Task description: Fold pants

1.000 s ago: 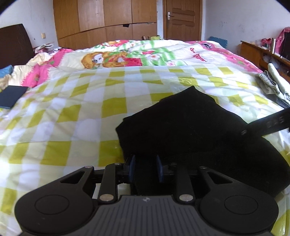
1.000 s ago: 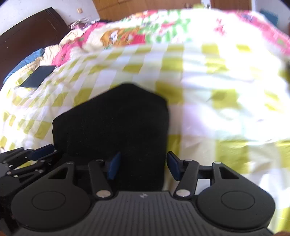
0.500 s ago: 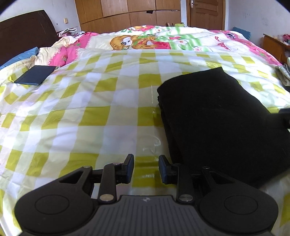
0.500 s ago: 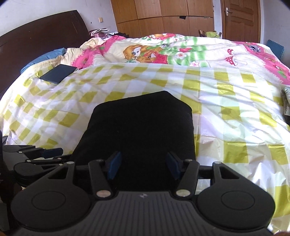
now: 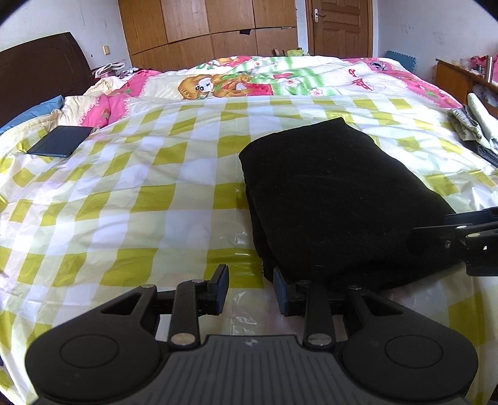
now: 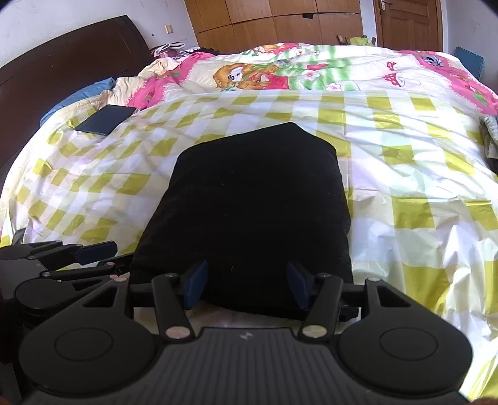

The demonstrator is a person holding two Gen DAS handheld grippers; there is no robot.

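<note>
Lying folded just ahead of both empty, parted tools, the black pants (image 6: pixel 249 199) look finished; a left gripper (image 5: pixel 250 288) or right gripper (image 6: pixel 244 285) brushing the near edge could spring the stack.

There is one pair of black pants (image 5: pixel 330 199), folded, on one checked sheet (image 5: pixel 130 199). Two grippers are seen: the left gripper (image 5: pixel 250 288) and the right gripper (image 6: pixel 244 283). One dark tablet (image 5: pixel 59 145), one cartoon blanket (image 5: pixel 249 82), one door (image 5: pixel 337 26).
</note>
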